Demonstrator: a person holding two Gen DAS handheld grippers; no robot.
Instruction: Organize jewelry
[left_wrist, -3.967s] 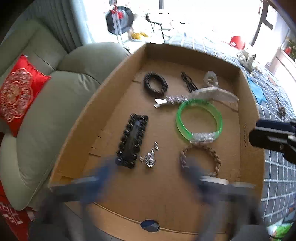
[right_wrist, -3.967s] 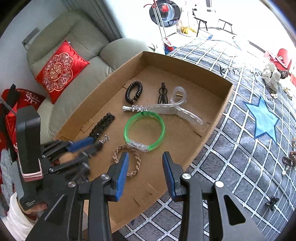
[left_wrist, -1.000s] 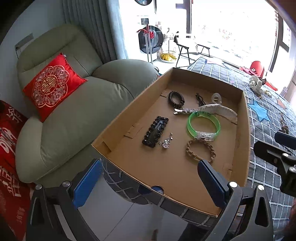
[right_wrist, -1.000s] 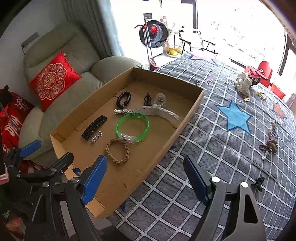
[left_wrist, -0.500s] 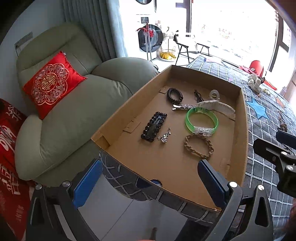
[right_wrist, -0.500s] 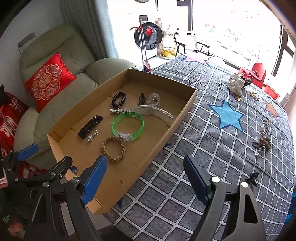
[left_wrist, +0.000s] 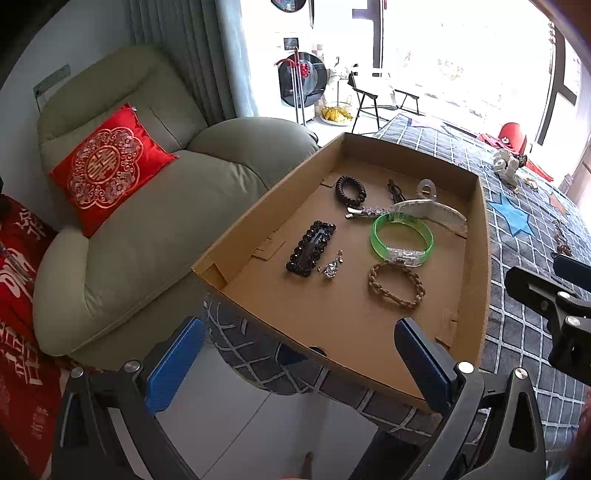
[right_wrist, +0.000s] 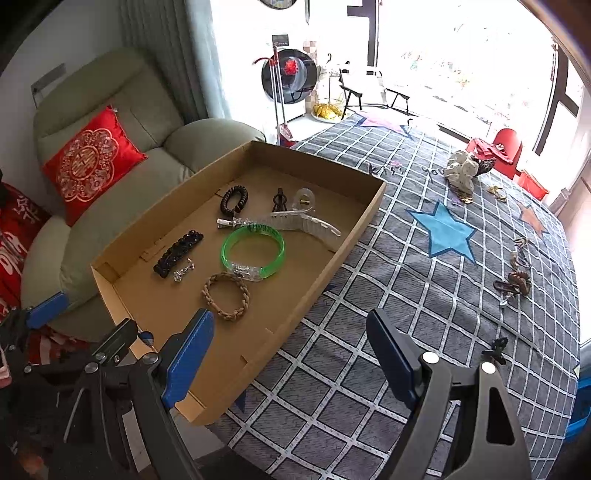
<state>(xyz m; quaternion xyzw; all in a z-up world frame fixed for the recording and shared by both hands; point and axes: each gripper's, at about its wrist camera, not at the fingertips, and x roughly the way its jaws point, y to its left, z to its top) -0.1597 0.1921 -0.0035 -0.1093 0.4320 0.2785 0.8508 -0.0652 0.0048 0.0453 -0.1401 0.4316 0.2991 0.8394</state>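
Note:
A shallow cardboard tray (left_wrist: 476, 258) (right_wrist: 332, 258) on a grey checked cloth holds a green bangle (left_wrist: 401, 240) (right_wrist: 253, 253), a braided brown bracelet (left_wrist: 396, 283) (right_wrist: 226, 296), a black beaded barrette (left_wrist: 311, 247) (right_wrist: 178, 249), a small silver charm (left_wrist: 331, 267) (right_wrist: 183, 271), a black coil hair tie (left_wrist: 350, 190) (right_wrist: 234, 199), a clear claw clip (left_wrist: 428, 206) (right_wrist: 310, 218) and a small black clip (left_wrist: 394, 190) (right_wrist: 279, 199). My left gripper (left_wrist: 299, 362) is open and empty, off the tray's near edge. My right gripper (right_wrist: 291, 354) is open and empty, above the tray's near right corner.
More jewelry lies on the cloth at the right: a brown and metal piece (right_wrist: 514, 283), a small black clip (right_wrist: 496, 347), a pale bundle (right_wrist: 461, 170). A green armchair (left_wrist: 155, 206) with a red cushion (left_wrist: 107, 166) stands left of the tray.
Both grippers have drawn back and up from the tray, so it looks smaller and farther. Four seconds ago both were low over the tray and less wide open. The jewelry has not moved.

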